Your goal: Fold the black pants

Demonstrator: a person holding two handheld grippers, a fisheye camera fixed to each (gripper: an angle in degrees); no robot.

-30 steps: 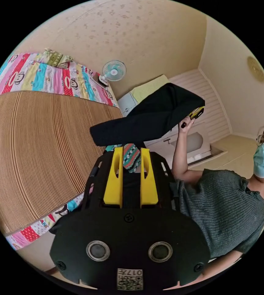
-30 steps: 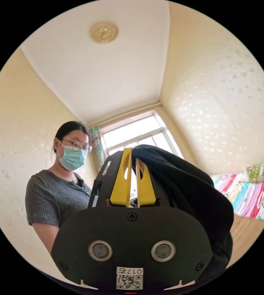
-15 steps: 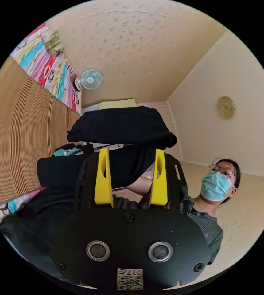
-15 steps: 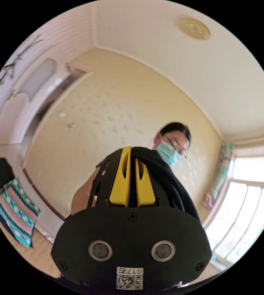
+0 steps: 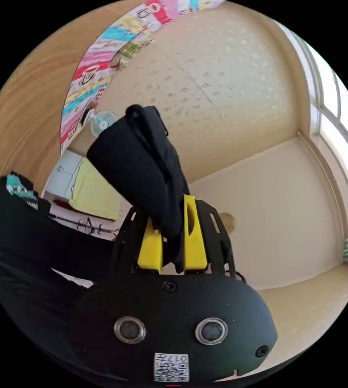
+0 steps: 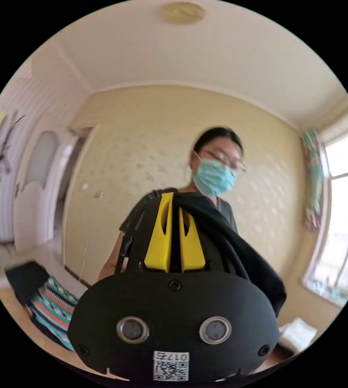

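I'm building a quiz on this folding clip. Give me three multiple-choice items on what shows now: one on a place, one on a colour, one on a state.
1. Where is the black pants' cloth in the left gripper view?
A. flat on the mat
B. between the gripper's jaws
C. on a chair

2. What colour are the jaws?
A. yellow
B. red
C. white

3. How do the right gripper's jaws stand?
A. wide open
B. closed on black cloth
C. closed on nothing

Key: 1 B, the black pants rise from between the left gripper jaws. 2 A, both pairs are yellow. 3 B, the right gripper pinches cloth that drapes over its side.
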